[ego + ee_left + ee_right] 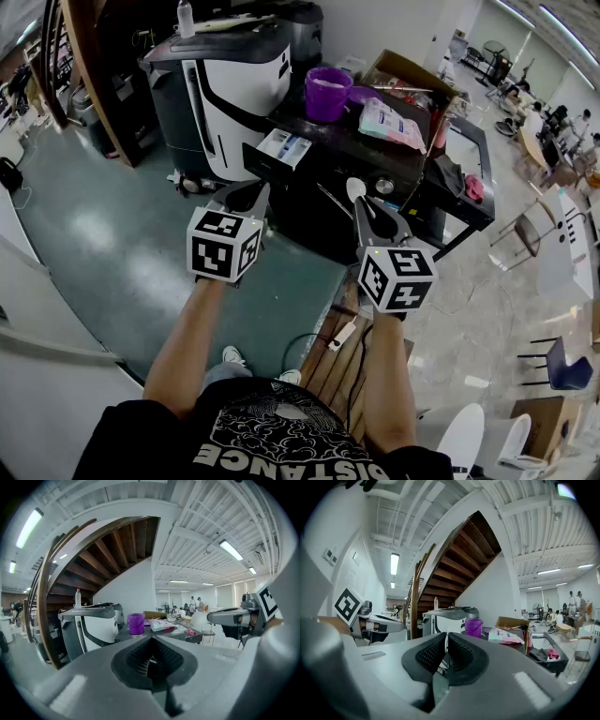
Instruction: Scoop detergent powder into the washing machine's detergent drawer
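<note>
The open detergent drawer (284,148), white with blue inside, sticks out of the black washing machine (375,155). On the machine's top stand a purple cup (327,94) holding white powder and a detergent bag (392,124). My right gripper (362,210) is shut on a white scoop (355,189), whose bowl pokes out past the jaws, short of the machine's front. My left gripper (251,194) is shut with nothing in it, hovering below the drawer. In the gripper views the cup (136,623) (473,627) lies well beyond the jaws of each gripper (151,658) (446,656).
A black and white appliance (234,80) with a bottle (186,17) on top stands left of the machine. A cardboard box (412,73) sits at the back, a red cloth (473,187) on a side shelf. A power strip (342,335) lies on the floor.
</note>
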Motion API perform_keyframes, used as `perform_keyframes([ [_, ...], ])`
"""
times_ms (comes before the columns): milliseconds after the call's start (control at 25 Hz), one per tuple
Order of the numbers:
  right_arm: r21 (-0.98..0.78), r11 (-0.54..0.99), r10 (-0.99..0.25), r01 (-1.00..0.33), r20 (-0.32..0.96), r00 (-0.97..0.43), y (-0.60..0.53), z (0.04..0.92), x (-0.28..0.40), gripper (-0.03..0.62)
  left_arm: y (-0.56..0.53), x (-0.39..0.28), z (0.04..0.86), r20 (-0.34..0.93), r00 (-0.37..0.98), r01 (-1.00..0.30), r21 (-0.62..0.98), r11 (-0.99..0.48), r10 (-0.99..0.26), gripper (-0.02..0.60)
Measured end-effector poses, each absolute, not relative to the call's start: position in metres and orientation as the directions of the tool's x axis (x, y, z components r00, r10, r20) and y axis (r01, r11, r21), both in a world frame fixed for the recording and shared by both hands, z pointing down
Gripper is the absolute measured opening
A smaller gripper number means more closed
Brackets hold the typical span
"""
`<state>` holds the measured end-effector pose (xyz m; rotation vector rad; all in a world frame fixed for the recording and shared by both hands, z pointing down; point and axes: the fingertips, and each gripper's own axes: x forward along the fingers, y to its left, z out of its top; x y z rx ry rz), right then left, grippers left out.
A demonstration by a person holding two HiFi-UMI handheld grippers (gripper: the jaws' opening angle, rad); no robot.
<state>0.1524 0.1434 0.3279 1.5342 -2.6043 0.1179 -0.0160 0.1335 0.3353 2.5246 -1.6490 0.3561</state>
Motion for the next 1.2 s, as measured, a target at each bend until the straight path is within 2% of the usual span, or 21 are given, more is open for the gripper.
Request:
perform_keyframes([
  [680,-0.035,0.512,-0.847,-0.858,0.143,-0.511,0.132,0.331,0.152,0.035,0.122,-0.012,0.340,0.271,0.376,-0.916,-0.033,-0.399,-0.886,0.000],
  [1200,-0.024,0.489,-0.855,-0.872,0.183,-0.485,0.055,0.346,0.135,0.035,0.035,-0.023,0.359,0.290,0.429,-0.894,0.002,-0.448,-0.855,0.000],
])
